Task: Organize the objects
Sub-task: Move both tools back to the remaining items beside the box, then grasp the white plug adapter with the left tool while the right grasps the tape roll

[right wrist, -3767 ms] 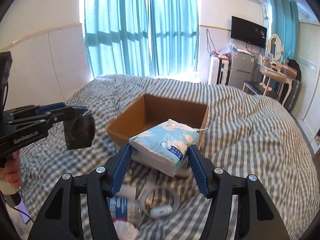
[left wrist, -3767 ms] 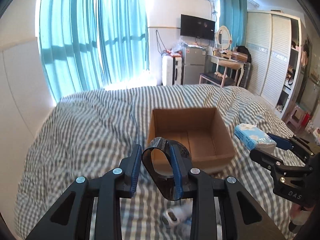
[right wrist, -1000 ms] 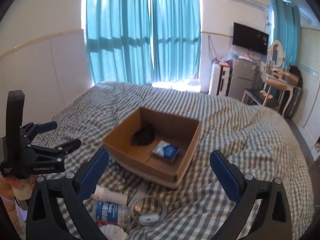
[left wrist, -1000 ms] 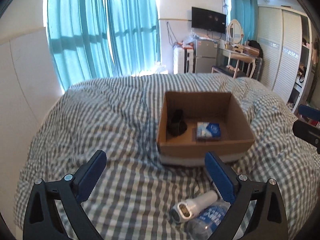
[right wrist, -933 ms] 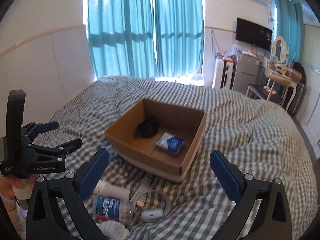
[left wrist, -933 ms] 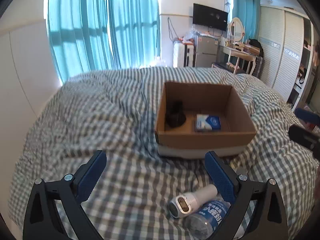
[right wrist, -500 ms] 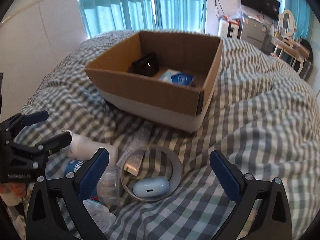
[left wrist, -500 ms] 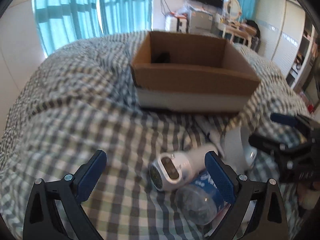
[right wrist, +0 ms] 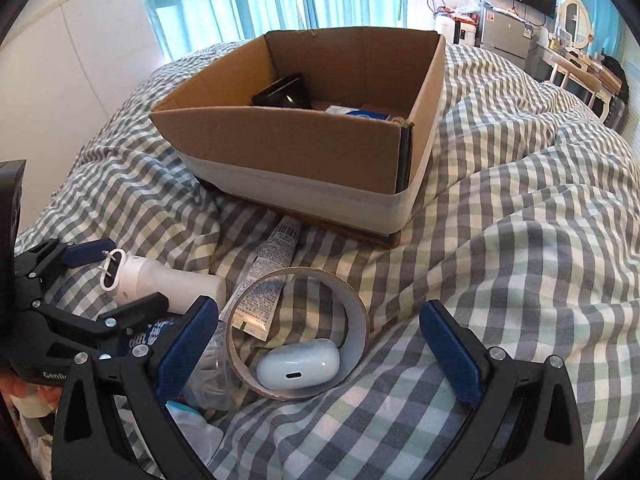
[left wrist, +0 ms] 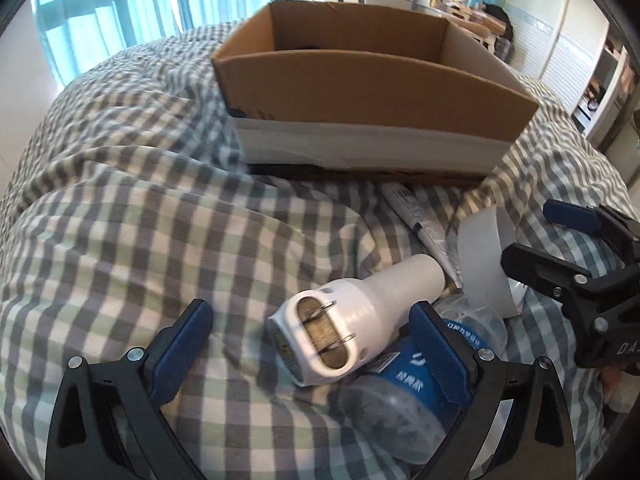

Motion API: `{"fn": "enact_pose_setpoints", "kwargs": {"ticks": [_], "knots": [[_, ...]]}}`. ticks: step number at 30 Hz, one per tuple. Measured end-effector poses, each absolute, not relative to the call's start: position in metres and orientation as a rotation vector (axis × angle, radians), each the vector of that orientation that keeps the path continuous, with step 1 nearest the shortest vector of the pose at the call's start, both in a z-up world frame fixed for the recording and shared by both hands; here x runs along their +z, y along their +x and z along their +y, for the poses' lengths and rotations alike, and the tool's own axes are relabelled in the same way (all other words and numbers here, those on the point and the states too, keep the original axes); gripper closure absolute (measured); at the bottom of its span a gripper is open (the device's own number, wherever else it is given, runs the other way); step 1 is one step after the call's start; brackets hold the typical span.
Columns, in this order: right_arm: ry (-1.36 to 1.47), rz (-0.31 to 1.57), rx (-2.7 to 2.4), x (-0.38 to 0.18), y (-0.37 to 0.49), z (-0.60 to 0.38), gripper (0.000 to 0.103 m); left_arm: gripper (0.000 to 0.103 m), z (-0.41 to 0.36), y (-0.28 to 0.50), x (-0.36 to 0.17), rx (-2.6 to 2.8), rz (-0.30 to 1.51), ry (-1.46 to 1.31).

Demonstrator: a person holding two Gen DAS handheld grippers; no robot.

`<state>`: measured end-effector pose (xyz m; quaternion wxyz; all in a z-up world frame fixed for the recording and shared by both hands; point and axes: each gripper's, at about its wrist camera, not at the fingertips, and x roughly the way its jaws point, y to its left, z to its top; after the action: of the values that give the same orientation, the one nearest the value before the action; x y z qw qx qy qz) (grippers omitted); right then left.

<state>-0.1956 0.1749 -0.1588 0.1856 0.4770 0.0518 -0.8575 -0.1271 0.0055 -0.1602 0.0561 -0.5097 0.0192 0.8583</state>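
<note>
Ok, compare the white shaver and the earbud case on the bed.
The white shaver is long and tapered; the earbud case is a short rounded pebble. The shaver lies on the bottle; the case sits inside the tape ring. Both are white and outside the box.

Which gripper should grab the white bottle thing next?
Left. The left gripper is open with the white bottle lying between its fingers, while the right gripper faces the tape ring.

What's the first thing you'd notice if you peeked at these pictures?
The big cardboard box sitting in the middle of the checked bed cover. In front of it lies a little pile: a tape ring around a small white case, and a white bottle lying between the open fingers of the left gripper.
</note>
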Motion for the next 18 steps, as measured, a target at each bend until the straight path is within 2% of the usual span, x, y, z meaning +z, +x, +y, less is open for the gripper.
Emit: {"fn": "enact_pose_setpoints", "kwargs": {"ticks": [1, 3, 4, 5, 10, 18], "knots": [[1.35, 0.156, -2.413, -0.161, -0.197, 0.172, 0.002, 0.006, 0.008, -0.126, -0.161, 2.599, 0.061, -1.544], [1.365, 0.172, -2.399, -0.164, -0.198, 0.168, 0.002, 0.022, 0.014, -0.123, -0.161, 2.562, 0.054, -1.526], [1.376, 0.181, -2.385, -0.166, -0.199, 0.166, 0.002, 0.034, 0.015, -0.122, -0.161, 2.533, 0.025, -1.522], [1.389, 0.19, -2.371, -0.169, -0.2, 0.163, 0.002, 0.038, 0.015, -0.122, -0.162, 2.506, -0.017, -1.522], [1.468, 0.215, -2.32, -0.183, -0.209, 0.157, 0.002, 0.045, 0.009, -0.116, -0.165, 2.501, -0.07, -1.514], [1.497, 0.203, -2.294, -0.187, -0.214, 0.154, 0.004, 0.046, 0.006, -0.109, -0.145, 2.587, -0.037, -1.457]]}}
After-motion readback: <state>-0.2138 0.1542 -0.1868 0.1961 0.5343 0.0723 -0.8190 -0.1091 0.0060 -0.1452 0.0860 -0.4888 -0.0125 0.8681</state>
